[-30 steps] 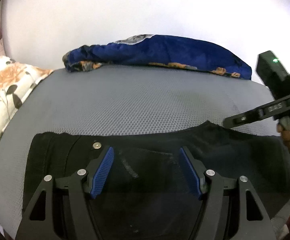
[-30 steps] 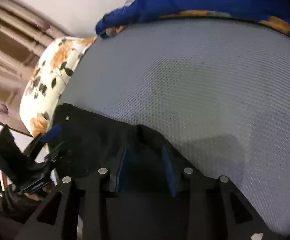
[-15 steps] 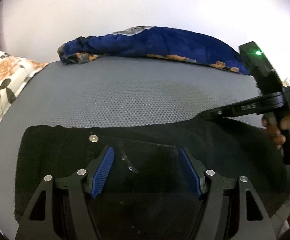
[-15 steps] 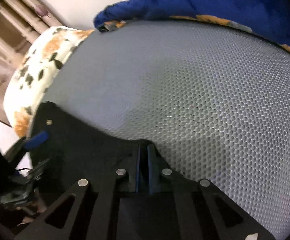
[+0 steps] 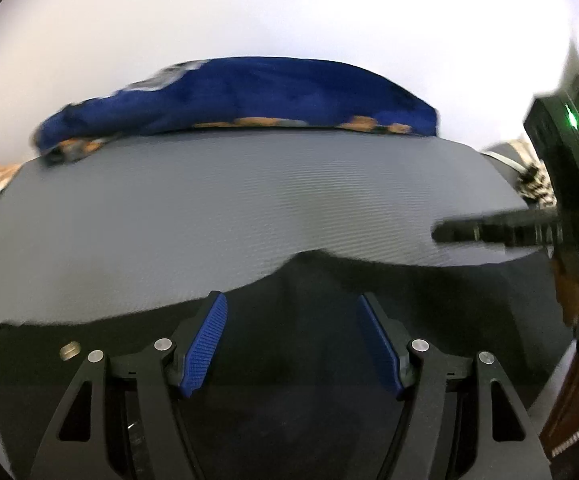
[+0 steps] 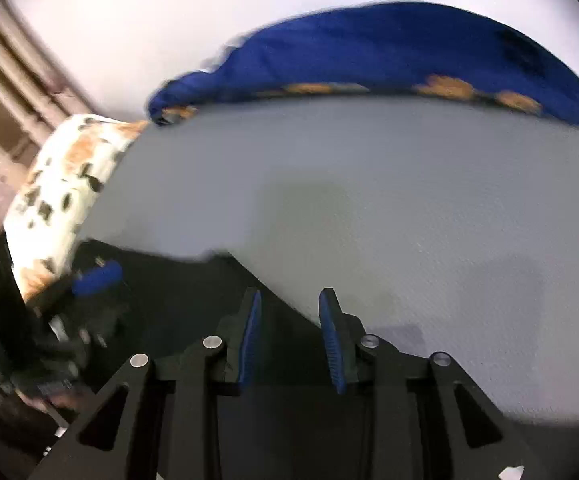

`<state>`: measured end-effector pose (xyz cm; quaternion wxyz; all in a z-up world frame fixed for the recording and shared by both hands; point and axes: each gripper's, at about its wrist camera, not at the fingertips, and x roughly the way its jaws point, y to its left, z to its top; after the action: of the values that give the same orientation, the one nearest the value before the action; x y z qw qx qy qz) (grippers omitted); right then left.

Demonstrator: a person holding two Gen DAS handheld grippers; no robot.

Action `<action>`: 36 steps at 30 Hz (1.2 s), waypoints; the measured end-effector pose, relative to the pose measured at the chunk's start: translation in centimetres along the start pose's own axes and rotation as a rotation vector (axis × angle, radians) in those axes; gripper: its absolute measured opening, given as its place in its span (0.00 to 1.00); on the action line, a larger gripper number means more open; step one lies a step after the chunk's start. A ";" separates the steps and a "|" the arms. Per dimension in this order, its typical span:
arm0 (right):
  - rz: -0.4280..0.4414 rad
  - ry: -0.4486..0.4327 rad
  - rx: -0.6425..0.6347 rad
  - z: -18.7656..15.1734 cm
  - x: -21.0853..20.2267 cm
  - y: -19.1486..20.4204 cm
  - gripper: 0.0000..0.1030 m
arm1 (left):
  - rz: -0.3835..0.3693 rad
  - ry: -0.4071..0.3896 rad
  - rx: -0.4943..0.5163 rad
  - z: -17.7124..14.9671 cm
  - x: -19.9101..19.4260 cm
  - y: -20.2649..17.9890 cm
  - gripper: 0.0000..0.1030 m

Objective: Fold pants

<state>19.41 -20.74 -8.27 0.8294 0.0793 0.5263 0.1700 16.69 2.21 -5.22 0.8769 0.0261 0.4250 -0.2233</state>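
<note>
Grey textured mesh-like mat (image 5: pixel 249 208) covers the work surface, filling the middle of both views. Blurred in both frames.

Rumpled deep-blue fabric with orange floral patches (image 5: pixel 249 96) lies along the mat's far edge, 12 o'clock in the left wrist view, 12 to 1 o'clock in the right wrist view (image 6: pixel 389 60). It touches the mat's edge.

White cloth with an orange and dark leaf print (image 6: pixel 65 188) sits at 9 to 10 o'clock in the right wrist view, just beside the mat.

Plain white wall (image 5: pixel 289 12) behind the blue fabric.

Beige pleated curtain (image 6: pixel 5 92) at 10 o'clock, right wrist view.
</note>
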 end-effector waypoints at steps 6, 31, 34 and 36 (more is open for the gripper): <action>-0.036 0.049 0.053 -4.0 1.1 -2.0 0.28 | -0.068 0.066 0.033 1.8 4.3 -2.2 0.66; -0.239 -0.070 0.359 -19.4 -9.2 -14.7 0.26 | -0.014 0.148 0.126 -5.9 1.2 -5.6 0.68; -0.226 -0.068 0.411 -22.0 -11.0 -15.9 0.26 | -0.030 0.185 0.121 -8.0 0.8 -6.2 0.68; -0.225 -0.069 0.440 -23.4 -12.2 -16.9 0.26 | -0.005 0.179 0.139 -9.5 0.5 -6.8 0.68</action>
<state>-3.07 -42.00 -13.38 0.8234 0.2048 0.5273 -0.0448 7.21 -1.86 -10.65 0.8307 0.1058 0.4853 -0.2514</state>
